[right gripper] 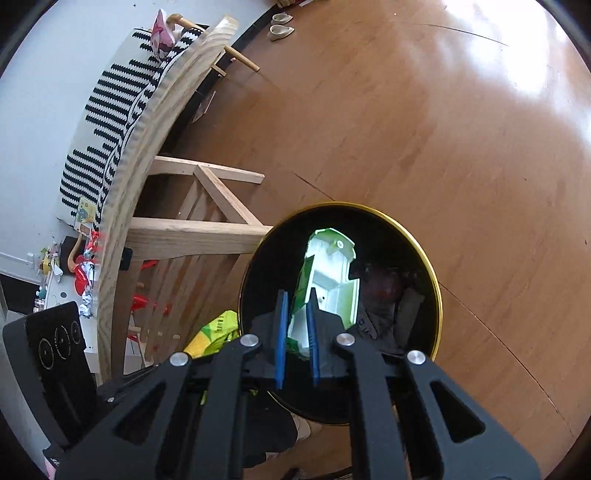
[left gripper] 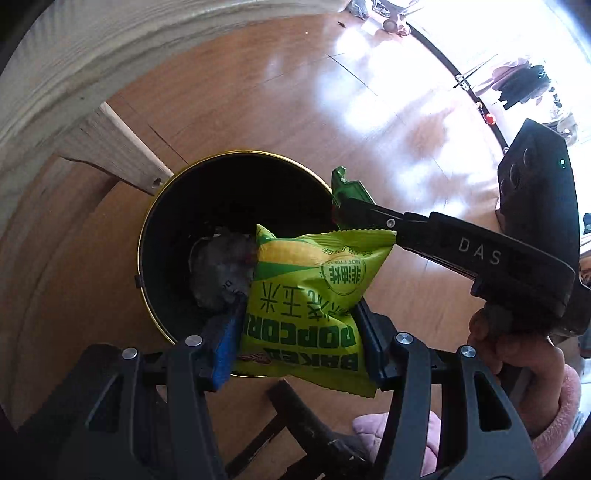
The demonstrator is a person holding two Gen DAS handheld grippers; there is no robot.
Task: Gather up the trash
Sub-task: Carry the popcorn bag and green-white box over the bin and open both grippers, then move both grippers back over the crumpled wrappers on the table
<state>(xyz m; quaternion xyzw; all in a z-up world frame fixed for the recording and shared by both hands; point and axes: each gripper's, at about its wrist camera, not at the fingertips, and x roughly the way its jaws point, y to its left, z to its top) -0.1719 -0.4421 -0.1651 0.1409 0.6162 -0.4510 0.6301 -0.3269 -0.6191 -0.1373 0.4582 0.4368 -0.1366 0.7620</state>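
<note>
This looks like a room in someone's home. The wooden floor (right gripper: 424, 122) is shiny, a wooden table (right gripper: 192, 236) with a black-and-white striped cloth (right gripper: 110, 122) stands by the wall, and a pair of slippers (right gripper: 281, 26) sits on the floor far away. A round black bin (left gripper: 236, 192) with a gold rim stands next to the table, and a fuzzy pink sleeve (left gripper: 561, 417) shows at the edge.

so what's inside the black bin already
Inside the black bin lies crumpled grey trash near the bottom, with dark, indistinct scraps beside it. The popcorn bag in the left tool and the green carton in the right tool cover the rest.
</note>
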